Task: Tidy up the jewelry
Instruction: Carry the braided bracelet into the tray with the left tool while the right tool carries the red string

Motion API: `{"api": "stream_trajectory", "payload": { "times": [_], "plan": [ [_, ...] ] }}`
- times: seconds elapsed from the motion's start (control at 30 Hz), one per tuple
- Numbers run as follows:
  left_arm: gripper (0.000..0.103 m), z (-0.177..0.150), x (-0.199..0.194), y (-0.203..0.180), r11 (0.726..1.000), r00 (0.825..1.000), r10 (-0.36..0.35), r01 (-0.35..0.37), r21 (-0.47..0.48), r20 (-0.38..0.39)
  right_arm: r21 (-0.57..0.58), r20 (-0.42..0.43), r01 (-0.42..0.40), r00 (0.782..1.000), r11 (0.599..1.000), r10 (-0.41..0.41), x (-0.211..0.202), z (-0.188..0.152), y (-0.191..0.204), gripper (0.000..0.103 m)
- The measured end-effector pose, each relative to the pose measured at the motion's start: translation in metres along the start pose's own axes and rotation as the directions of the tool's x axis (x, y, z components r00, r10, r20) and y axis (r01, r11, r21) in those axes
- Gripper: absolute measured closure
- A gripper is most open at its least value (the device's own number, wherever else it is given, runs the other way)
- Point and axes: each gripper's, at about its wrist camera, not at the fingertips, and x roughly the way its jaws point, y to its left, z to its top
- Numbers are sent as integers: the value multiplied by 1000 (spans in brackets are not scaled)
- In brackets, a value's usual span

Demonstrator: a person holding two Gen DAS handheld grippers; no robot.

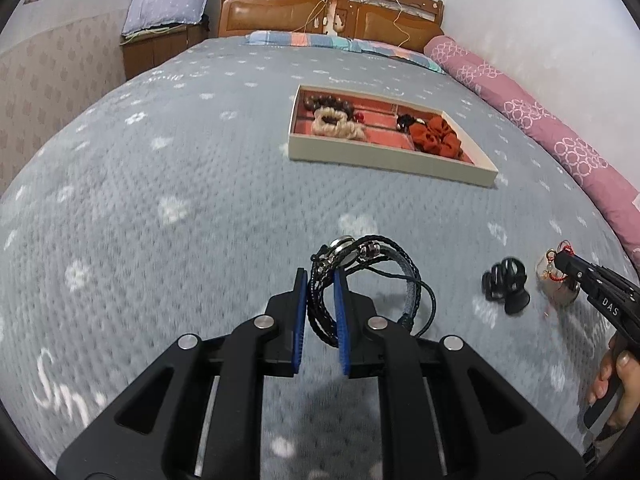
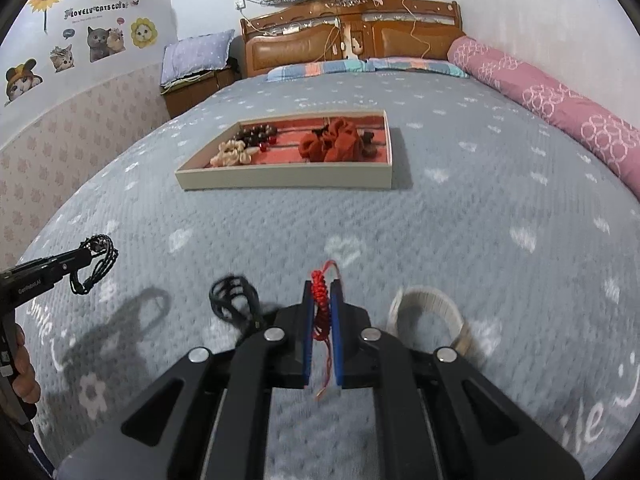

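Observation:
My left gripper (image 1: pixel 320 274) is shut on a black braided bracelet (image 1: pixel 372 276) with a metal clasp, held above the grey bedspread; it also shows in the right wrist view (image 2: pixel 96 264). My right gripper (image 2: pixel 323 284) is shut on a red knotted cord (image 2: pixel 321 300); in the left wrist view (image 1: pixel 566 258) the cord carries a pale bangle (image 1: pixel 558 284), which also shows in the right wrist view (image 2: pixel 432 304). A black hair claw (image 1: pixel 506 284) lies on the bed between the grippers. The jewelry tray (image 1: pixel 384 158) with red lining lies farther up the bed.
The tray holds a dark bead bracelet (image 1: pixel 328 104), a cream scrunchie (image 1: pixel 336 126) and a rust scrunchie (image 1: pixel 436 138). A rolled pink quilt (image 1: pixel 560 136) lies along the right edge. Headboard (image 1: pixel 332 12) and nightstand (image 1: pixel 156 48) stand beyond.

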Motion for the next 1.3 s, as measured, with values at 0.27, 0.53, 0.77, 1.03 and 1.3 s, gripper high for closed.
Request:
{"api": "stream_trajectory", "payload": {
  "times": [0.27, 0.53, 0.77, 1.03, 1.3],
  "plan": [
    [91, 36, 9, -12, 999, 999, 17, -18, 45, 40, -35, 60, 3, 998, 999, -1, 10, 44, 13, 95],
    [91, 82, 34, -22, 999, 999, -2, 0, 52, 50, -41, 97, 8, 995, 999, -4, 32, 98, 16, 95],
    [91, 131, 75, -31, 998, 999, 19, -21, 58, 44, -40, 94, 33, 995, 999, -29, 73, 138, 11, 95],
    [91, 185, 149, -31, 998, 999, 47, -47, 31, 13, -31, 52, 67, 997, 997, -65, 138, 166, -2, 95],
    [91, 195, 221, -32, 991, 991, 125, -123, 56, -38, -23, 27, 108, 994, 994, -108, 193, 176, -12, 95]
  ]
}}
